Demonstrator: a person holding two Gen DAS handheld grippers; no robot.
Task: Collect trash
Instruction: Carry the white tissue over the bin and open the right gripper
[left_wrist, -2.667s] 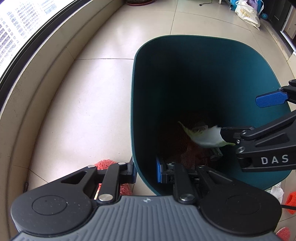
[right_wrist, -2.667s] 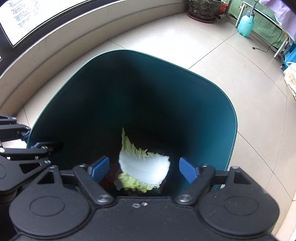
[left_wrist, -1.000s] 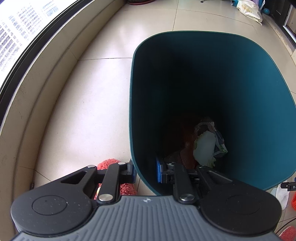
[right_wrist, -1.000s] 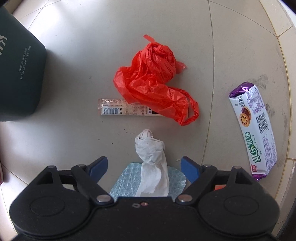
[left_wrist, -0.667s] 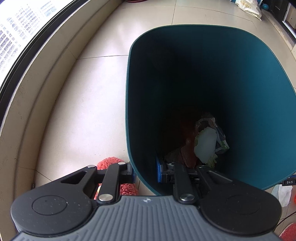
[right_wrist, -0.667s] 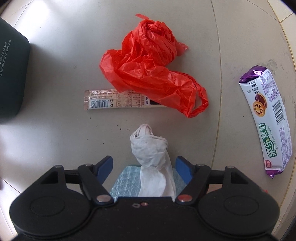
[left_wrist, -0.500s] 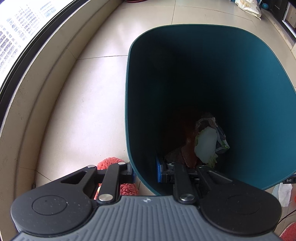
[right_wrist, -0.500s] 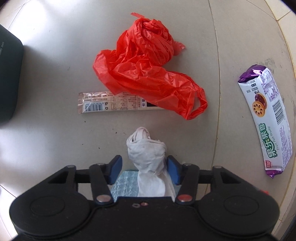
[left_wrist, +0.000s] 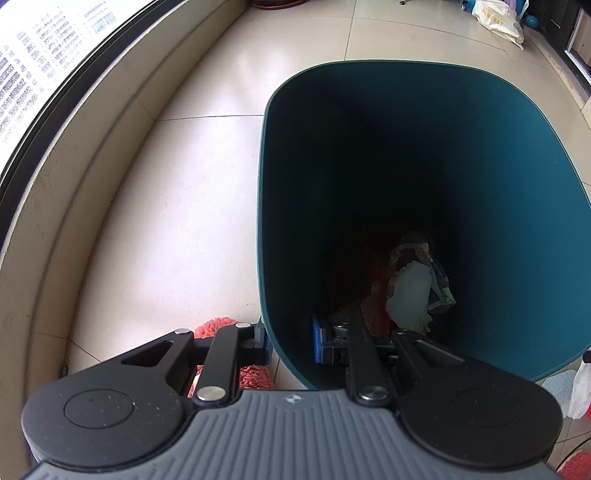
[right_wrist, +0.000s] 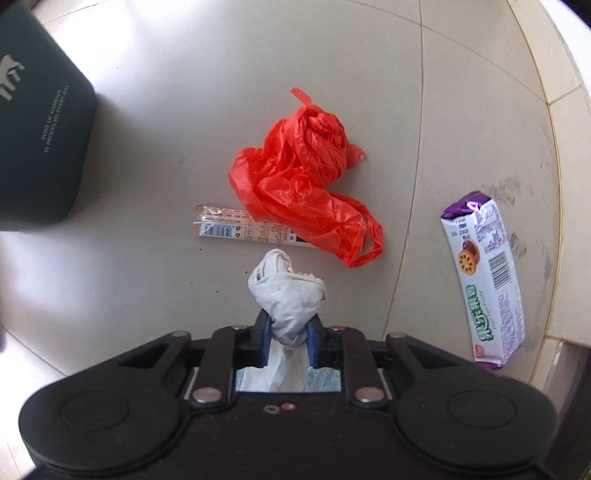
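My left gripper (left_wrist: 288, 341) is shut on the near rim of a teal trash bin (left_wrist: 517, 192). A pale cabbage leaf (left_wrist: 410, 291) lies on other trash at the bin's bottom. My right gripper (right_wrist: 287, 338) is shut on a crumpled white tissue (right_wrist: 286, 291), whose top sticks out past the blue pads above the floor. On the floor ahead of it lie a red plastic bag (right_wrist: 306, 177), a long pink snack wrapper (right_wrist: 236, 226) partly under the bag, and a purple biscuit packet (right_wrist: 487, 280) to the right.
The bin's dark outer side (right_wrist: 33, 147) stands at the left of the right wrist view. A curved wall ledge (left_wrist: 74, 155) runs left of the bin. A red mop head (left_wrist: 229, 354) lies by its base. A bubble-wrap sheet (right_wrist: 325, 376) lies under the tissue.
My right gripper left the bin, swung over the floor trash, closed on the white tissue and lifted it slightly. The cabbage leaf dropped into the bin. My left gripper kept its hold.
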